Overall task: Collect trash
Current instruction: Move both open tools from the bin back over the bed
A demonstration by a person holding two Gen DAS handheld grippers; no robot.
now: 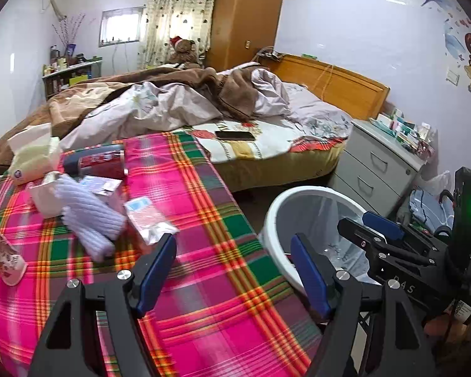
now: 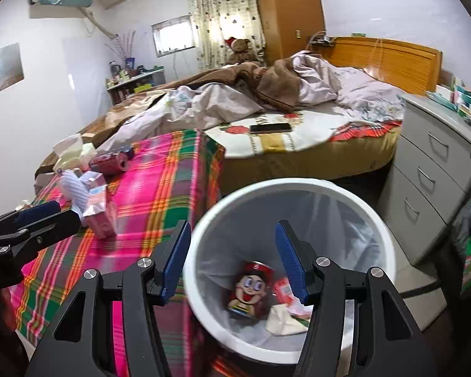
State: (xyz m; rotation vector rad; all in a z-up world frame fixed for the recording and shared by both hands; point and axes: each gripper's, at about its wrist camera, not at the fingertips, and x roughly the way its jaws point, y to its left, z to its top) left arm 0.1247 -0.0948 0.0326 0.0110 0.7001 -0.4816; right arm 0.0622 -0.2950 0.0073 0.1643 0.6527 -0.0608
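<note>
At the bottom centre of the right wrist view, a round white bin [image 2: 373, 220] with a clear liner holds a cartoon-printed can [image 2: 249, 289] and crumpled wrappers [image 2: 287, 312]. The right gripper [image 2: 232, 262] hangs over it, jaws apart and empty. The left gripper [image 1: 234, 270], also spread and empty, hangs over the checked pink cloth [image 1: 210, 220].

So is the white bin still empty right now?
No, the right wrist view shows the white bin already holding a cartoon can and some crumpled wrappers.

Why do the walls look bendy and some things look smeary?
Both views: a fisheye lens curves the walls and darkens the corners. Left wrist view: the litter on the plaid cloth is smeared. Right wrist view: the bin rim is blurred; the window glares.
</note>
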